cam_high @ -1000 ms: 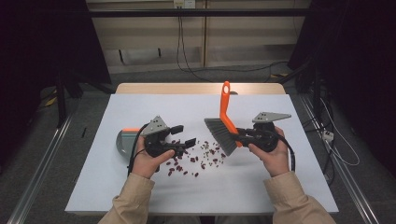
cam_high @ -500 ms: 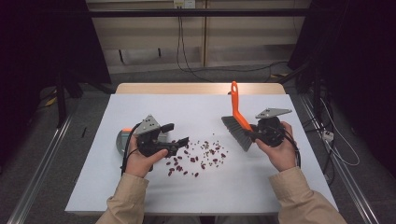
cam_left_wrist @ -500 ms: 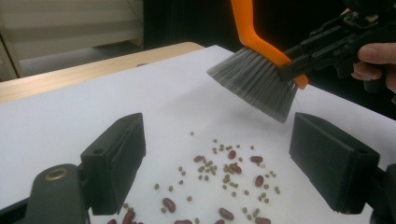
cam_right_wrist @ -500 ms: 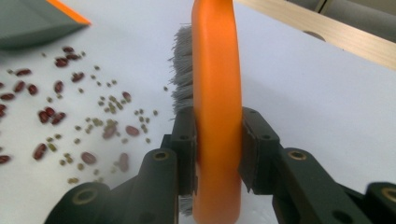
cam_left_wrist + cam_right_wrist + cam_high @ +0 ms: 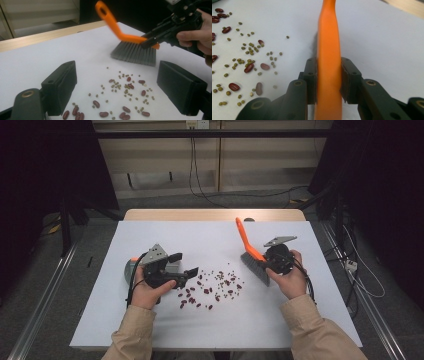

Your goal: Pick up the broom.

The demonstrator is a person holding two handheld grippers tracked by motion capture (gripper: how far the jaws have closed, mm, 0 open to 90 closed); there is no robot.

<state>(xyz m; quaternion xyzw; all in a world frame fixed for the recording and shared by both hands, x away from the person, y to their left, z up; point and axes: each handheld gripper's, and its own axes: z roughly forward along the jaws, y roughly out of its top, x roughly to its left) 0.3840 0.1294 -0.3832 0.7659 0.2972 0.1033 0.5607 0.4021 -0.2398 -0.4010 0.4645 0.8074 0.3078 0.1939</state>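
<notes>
Brush [image 5: 252,257]: pinched by its orange handle in the right claw [image 5: 267,262], bristles low, just right of the scattered beans [image 5: 212,287] on the bench [image 5: 300,320]. Left claw [image 5: 182,267]: spread, jaws just opened wider, nothing between them, left of the beans, dustpan [image 5: 131,268] behind it.

brush [image 5: 251,256]: glossy orange plastic, grey bristles | table [image 5: 150,325]: matt white
</notes>
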